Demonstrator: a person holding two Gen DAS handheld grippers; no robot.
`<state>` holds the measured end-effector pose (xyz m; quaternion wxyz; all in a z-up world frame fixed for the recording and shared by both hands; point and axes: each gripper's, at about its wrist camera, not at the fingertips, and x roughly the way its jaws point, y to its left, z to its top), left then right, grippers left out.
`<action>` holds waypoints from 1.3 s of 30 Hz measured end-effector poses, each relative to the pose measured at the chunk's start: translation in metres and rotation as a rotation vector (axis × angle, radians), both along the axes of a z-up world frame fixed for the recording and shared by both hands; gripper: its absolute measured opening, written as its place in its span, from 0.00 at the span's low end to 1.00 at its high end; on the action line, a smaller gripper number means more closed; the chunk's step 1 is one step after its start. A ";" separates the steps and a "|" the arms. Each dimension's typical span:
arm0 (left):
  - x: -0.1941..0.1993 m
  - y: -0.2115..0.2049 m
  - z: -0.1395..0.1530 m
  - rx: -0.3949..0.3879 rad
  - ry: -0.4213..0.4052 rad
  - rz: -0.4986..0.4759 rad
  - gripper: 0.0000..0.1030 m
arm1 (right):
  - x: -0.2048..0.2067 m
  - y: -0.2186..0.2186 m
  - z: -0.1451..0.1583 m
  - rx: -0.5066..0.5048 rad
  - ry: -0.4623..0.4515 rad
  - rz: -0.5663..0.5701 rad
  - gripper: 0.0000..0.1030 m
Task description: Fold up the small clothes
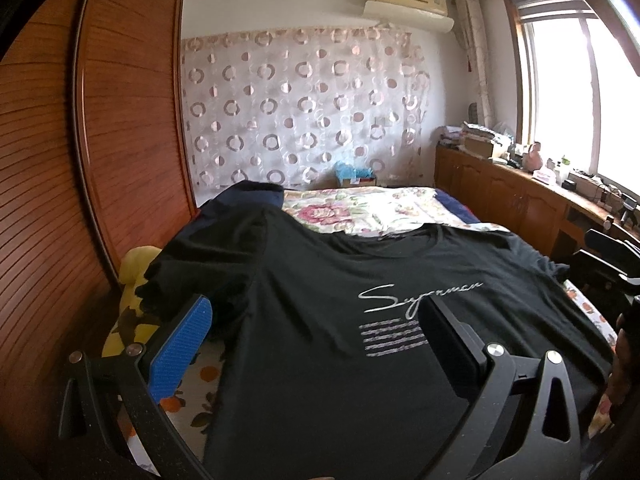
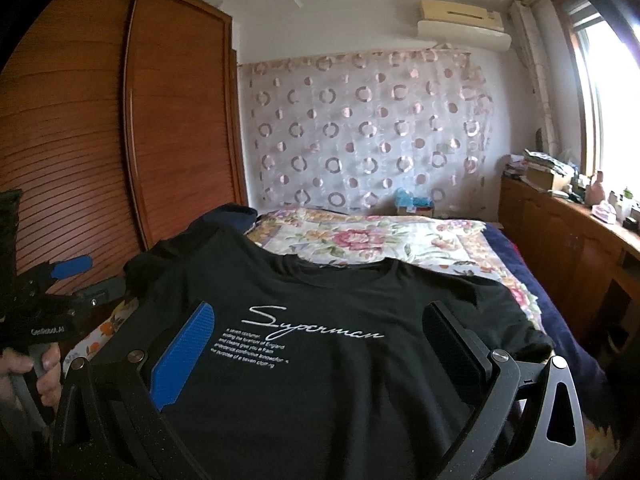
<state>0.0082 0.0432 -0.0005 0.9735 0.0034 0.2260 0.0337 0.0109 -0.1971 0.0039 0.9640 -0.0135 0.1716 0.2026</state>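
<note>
A black T-shirt (image 1: 320, 320) with white "Superman" script lies front up, spread flat on the bed, collar toward the far wall. My left gripper (image 1: 316, 328) hovers open over the shirt's lower left part, its blue pad (image 1: 180, 344) near the left side hem by the sleeve and its black finger (image 1: 452, 332) over the print. My right gripper (image 2: 316, 344) hangs open above the same T-shirt (image 2: 340, 380), nothing between its fingers. Each gripper shows in the other view: the right gripper (image 1: 582, 247) at the right edge, the left gripper (image 2: 98, 278) at the left, held by a hand (image 2: 44, 368).
A floral bedspread (image 1: 360, 208) covers the bed beyond the shirt, with a dark blue pillow (image 1: 248, 196) at the far left. A wooden wardrobe (image 1: 120, 120) stands close on the left. A cluttered wooden cabinet (image 1: 500, 184) runs under the window on the right. A yellow cushion (image 1: 132, 264) lies beside the bed.
</note>
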 end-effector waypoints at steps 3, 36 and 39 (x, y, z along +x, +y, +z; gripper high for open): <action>0.004 0.010 -0.005 0.004 0.013 0.009 1.00 | 0.008 0.002 0.000 -0.013 0.012 0.019 1.00; 0.097 0.179 -0.049 -0.066 0.189 0.091 0.57 | 0.080 -0.009 -0.004 -0.040 0.196 0.249 1.00; 0.110 0.182 -0.055 -0.062 0.221 0.079 0.42 | 0.079 -0.010 -0.002 -0.037 0.199 0.249 1.00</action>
